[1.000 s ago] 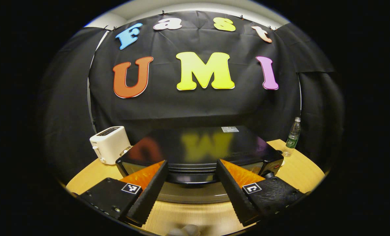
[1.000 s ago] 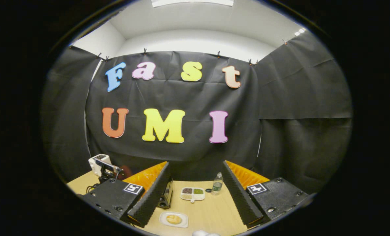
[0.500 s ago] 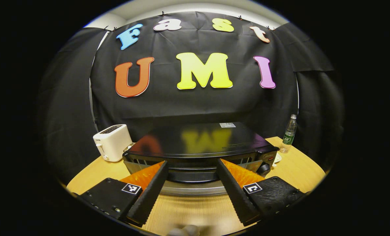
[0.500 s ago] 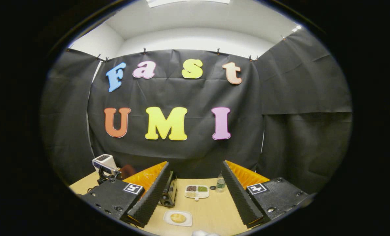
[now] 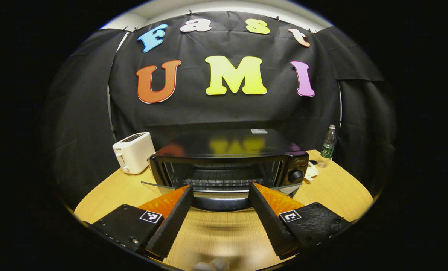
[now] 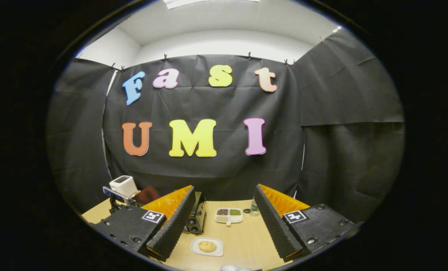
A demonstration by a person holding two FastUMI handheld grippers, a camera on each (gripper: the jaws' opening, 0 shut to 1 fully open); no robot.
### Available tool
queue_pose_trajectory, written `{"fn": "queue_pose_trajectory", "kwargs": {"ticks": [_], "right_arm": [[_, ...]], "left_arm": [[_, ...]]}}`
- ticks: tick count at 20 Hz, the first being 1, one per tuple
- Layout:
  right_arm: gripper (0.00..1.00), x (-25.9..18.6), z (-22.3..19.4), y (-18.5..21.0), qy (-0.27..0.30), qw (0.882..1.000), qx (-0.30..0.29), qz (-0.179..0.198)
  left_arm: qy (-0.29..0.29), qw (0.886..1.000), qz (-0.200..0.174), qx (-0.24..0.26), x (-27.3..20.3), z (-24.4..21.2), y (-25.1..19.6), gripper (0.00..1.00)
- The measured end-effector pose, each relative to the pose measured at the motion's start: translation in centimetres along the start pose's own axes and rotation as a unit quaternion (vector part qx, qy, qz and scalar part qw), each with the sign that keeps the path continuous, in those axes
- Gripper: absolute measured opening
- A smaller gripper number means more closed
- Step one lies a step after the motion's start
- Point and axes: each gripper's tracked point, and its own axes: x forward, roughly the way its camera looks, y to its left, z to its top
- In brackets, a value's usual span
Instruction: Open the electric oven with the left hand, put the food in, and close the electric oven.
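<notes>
Oven at frame centre: glossy black, silver wire rack inside, black knob. Toaster centre left: white. Table: light wood grain. Bottle centre right: clear, green label. Left gripper bottom: black ridged fingers, orange backs, black-and-white square markers. Right gripper view, lower centre: white plate, golden-yellow food; white divided tray with brown, green, beige fillings.

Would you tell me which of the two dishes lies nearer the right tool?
The plain white plate holding one golden bun, near the right tool; the divided dish sits farther back.
</notes>
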Motion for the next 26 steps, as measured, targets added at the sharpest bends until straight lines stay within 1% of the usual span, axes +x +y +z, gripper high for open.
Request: {"fn": "queue_pose_trajectory", "kwargs": {"ticks": [6, 10, 13, 19, 20, 23, 24, 26], "right_arm": [[1.00, -0.7, -0.9, 0.4, 0.005, 1.000, 0.001, 0.007], [1.00, -1.1, -1.5, 0.3, 0.012, 1.000, 0.002, 0.007], [1.00, -1.2, -2.0, 0.4, 0.016, 1.000, 0.004, 0.009], [1.00, -1.4, -2.3, 0.5, 0.018, 1.000, 0.009, 0.011], [1.00, -1.4, -2.4, 0.6, 0.018, 1.000, 0.009, 0.011], [1.00, -1.3, -2.7, 0.4, 0.021, 1.000, 0.008, 0.009], [1.00, -1.3, -3.0, 0.4, 0.024, 1.000, 0.011, 0.010], [1.00, -1.2, -3.3, 0.4, 0.028, 0.999, 0.011, 0.009]], "left_arm": [[0.019, 1.000, -0.003, -0.001, -1.8, -2.7, -0.1, 0.98], [0.045, 0.999, 0.000, 0.001, -2.6, -5.0, 0.0, 0.98], [0.065, 0.998, -0.005, -0.002, -3.1, -6.6, 0.0, 0.98], [0.128, 0.991, -0.009, -0.026, -3.8, -10.5, -0.2, 0.98], [0.133, 0.991, -0.010, -0.025, -3.8, -10.8, -0.3, 0.98], [0.146, 0.989, -0.009, 0.000, -3.6, -12.4, -0.2, 0.97], [0.157, 0.987, -0.009, 0.001, -3.4, -13.2, -0.1, 0.97], [0.182, 0.983, -0.011, -0.014, -2.7, -14.4, -0.3, 0.96]]}}
